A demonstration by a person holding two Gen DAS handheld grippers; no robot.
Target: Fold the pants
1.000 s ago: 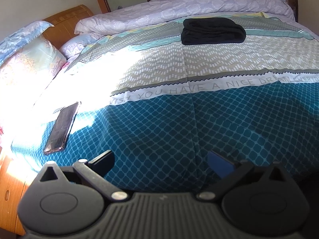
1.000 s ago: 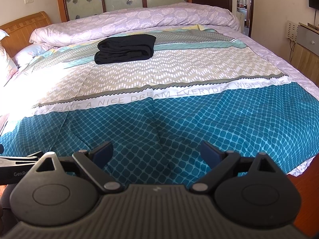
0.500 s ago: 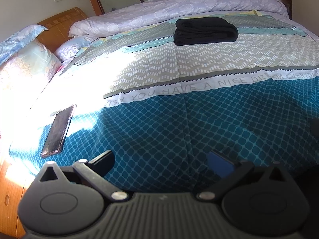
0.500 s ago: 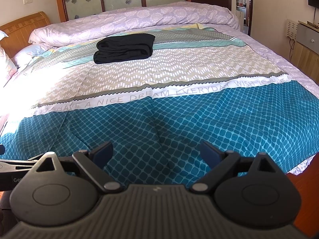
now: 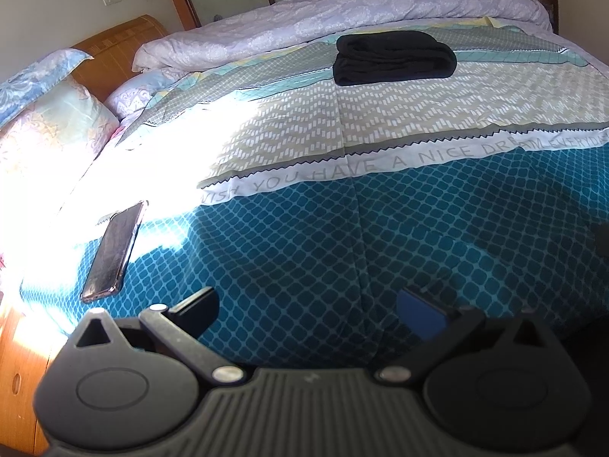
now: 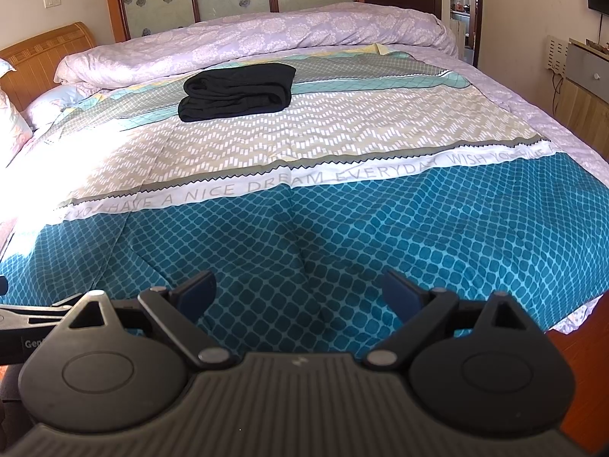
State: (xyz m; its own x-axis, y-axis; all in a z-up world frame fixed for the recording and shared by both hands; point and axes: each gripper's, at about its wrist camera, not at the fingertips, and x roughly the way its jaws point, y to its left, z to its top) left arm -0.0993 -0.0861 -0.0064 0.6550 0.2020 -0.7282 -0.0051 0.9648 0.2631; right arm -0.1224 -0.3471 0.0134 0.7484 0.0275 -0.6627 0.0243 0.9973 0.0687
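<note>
Pants [image 6: 238, 91] folded on bedspread, unmoved, both grippers' fingers [image 5: 198, 306] [image 6: 196, 291] still wide, left view slightly shifted

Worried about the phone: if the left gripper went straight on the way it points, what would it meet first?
Probably the teal patterned bedspread, not the dark phone, which lies off left. The open left gripper holds nothing; depth is unclear.

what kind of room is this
A bedroom in a home, most likely: a large bed with a patterned bedspread, a rolled lilac duvet, pillows and a wooden headboard.
</note>
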